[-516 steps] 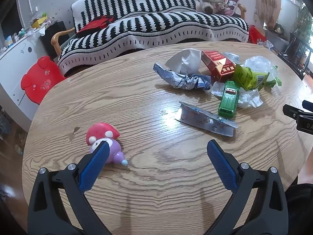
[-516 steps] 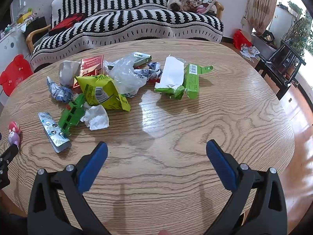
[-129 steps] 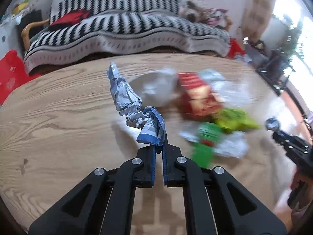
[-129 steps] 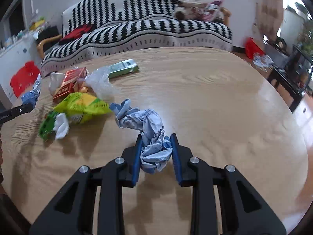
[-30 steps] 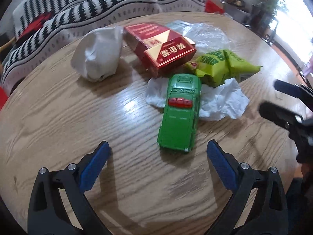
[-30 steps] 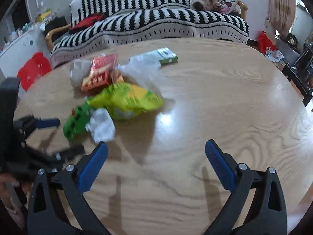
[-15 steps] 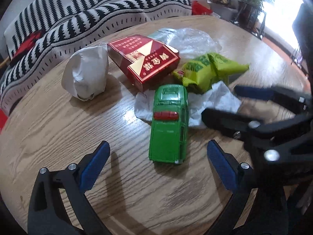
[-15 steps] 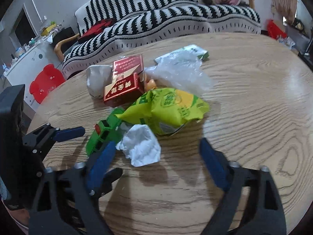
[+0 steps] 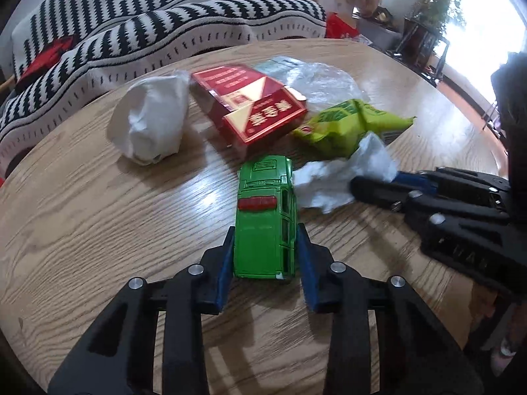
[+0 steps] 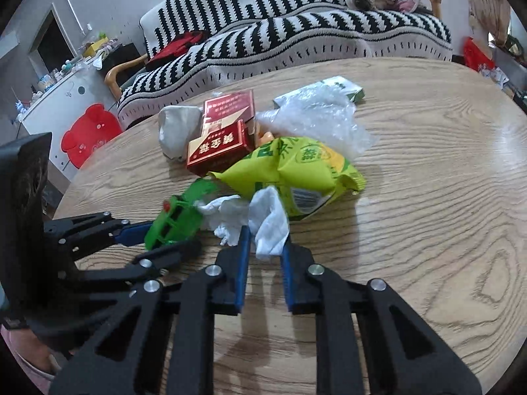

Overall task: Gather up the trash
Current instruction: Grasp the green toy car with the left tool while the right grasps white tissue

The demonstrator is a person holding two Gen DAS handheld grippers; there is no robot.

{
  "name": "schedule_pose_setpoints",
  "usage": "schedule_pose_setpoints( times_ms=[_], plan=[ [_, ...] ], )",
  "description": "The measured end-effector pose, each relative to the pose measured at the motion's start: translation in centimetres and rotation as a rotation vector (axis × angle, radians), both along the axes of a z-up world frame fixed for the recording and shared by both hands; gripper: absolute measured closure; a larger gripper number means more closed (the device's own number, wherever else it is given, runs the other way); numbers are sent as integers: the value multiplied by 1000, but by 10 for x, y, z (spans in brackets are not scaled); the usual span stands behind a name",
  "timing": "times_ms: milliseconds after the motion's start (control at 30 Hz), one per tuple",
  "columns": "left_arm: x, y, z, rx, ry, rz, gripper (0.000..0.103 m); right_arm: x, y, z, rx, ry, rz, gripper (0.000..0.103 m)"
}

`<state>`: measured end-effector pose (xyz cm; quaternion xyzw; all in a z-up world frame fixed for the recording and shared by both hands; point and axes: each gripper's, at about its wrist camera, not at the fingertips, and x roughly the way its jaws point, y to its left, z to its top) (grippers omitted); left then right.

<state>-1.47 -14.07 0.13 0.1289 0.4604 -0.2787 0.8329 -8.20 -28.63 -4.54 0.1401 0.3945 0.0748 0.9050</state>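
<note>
A green toy car point(image 9: 263, 204) lies on the round wooden table point(image 9: 98, 214). My left gripper point(image 9: 266, 230) has its jaws closing, and the blue pads touch both sides of the car's rear. Just right of the car lies a crumpled white tissue point(image 10: 270, 220). My right gripper point(image 10: 266, 233) is closing too, and the tissue is pinched between its pads. From the left wrist the right gripper point(image 9: 375, 184) reaches in from the right onto the tissue point(image 9: 329, 181). From the right wrist the left gripper point(image 10: 164, 238) holds the car point(image 10: 174, 217) at the left.
Behind the car lie a red box point(image 9: 250, 105), a yellow-green snack bag point(image 10: 296, 164), a clear plastic bag point(image 10: 316, 115), a white paper wad point(image 9: 151, 121) and a green-white pack point(image 10: 342, 87). A striped sofa point(image 9: 164, 26) stands beyond the table.
Both grippers went from wide open to nearly shut. The left one came down around the car's rear. The right one moved in and pinched the tissue.
</note>
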Motion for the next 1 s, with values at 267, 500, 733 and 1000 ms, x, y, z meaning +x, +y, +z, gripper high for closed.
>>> schedule_pose_setpoints(
  times_ms=[267,500,733,1000],
  plan=[
    [-10,13,12,20,-39,40,69,-12,-2,6,-16,-50,-7,91],
    [-20,21,13,74,-45,59,69,-20,3,11,-34,-40,10,93],
    [-31,34,8,86,-39,77,68,-25,17,5,-102,-22,26,84],
    [-27,45,5,84,-24,97,68,-1,26,-8,-89,15,-6,38]
  ],
)
